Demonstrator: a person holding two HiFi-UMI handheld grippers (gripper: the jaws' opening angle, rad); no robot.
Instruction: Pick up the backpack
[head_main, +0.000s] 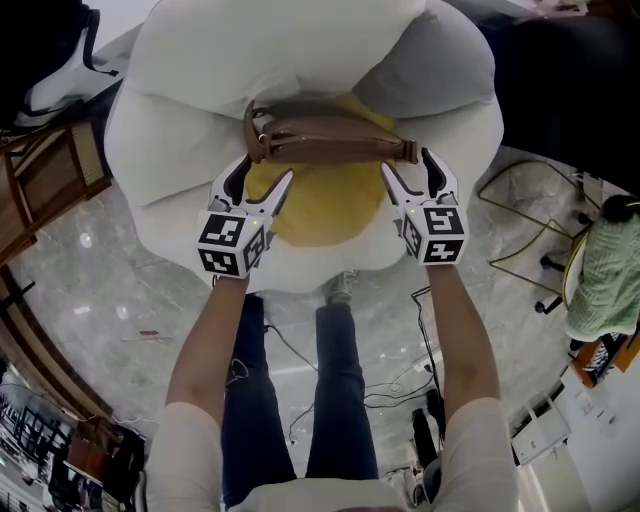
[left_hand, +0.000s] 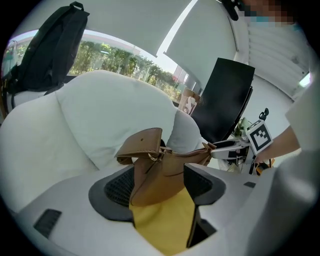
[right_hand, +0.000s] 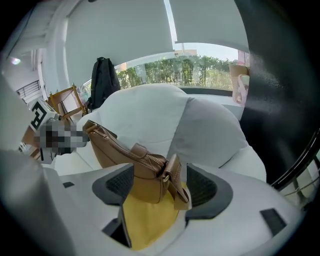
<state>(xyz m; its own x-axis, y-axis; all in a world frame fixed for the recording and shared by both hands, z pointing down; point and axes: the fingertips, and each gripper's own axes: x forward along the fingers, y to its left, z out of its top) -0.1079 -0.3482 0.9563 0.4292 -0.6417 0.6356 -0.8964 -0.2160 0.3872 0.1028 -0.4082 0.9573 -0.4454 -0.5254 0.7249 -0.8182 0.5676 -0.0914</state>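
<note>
Nothing in print stood out beyond the black-and-white square markers on the cube of the left tongs (head_main: 268, 168) and the cube of the right tongs (head_main: 406, 162).

The brown bag (head_main: 330, 140) was tan leather, long and slim, with a zip running along its top, visible stitching and small metal rings where the strap tabs joined at each end. It lay crosswise on a large white petal-shaped cushion (head_main: 190, 130), at the upper edge of the cushion's yellow centre (head_main: 330, 210).

The left tongs (left_hand: 160, 185) were spread wide, with the bag's left end and its folded strap tab between the dark ribbed pads, which were not pressing on it. The right tongs (right_hand: 160, 185) were likewise spread, the bag's right end and buckled tab sitting between the pads, unpinched.

A black backpack (left_hand: 50, 50) hung upright behind the cushion. The floor (head_main: 100, 280) below was pale marble.
</note>
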